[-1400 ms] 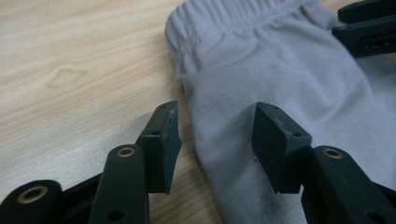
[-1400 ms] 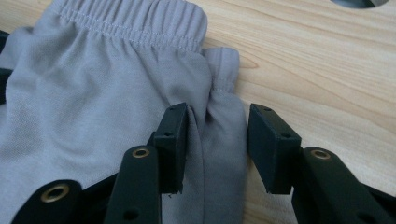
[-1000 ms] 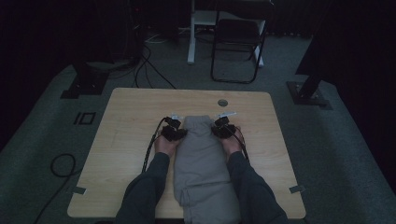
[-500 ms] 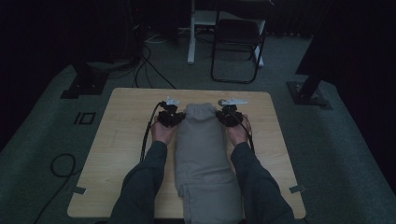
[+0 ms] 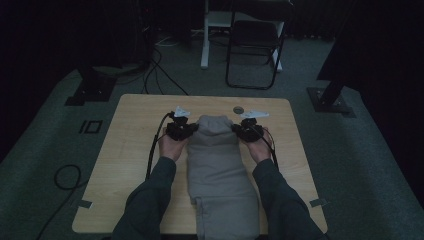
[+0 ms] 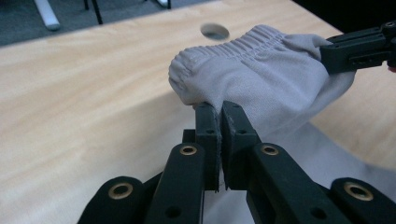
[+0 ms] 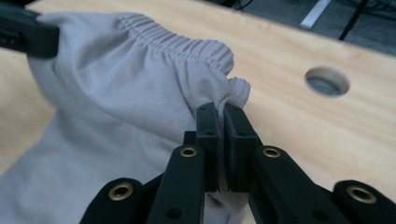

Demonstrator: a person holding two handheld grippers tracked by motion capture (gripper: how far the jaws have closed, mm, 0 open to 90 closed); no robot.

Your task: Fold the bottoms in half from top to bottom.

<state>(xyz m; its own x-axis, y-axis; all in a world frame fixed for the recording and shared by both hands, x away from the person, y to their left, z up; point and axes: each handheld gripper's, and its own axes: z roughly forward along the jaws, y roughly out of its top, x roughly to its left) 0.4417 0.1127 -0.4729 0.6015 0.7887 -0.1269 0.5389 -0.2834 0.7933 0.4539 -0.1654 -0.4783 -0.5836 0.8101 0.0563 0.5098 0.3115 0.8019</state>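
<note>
Item: grey trousers (image 5: 220, 170), lying lengthwise mid-table (image 5: 135, 115), waistband at the far end. We have the left gripper (image 6: 219, 116) and right gripper (image 7: 222, 116) each clamped on a waistband corner (lifted clear, presumably for folding it nearward).

You've got a dim, murky high view w/ black surroundings, while both gripper views are brighter, bkgd soft.
</note>
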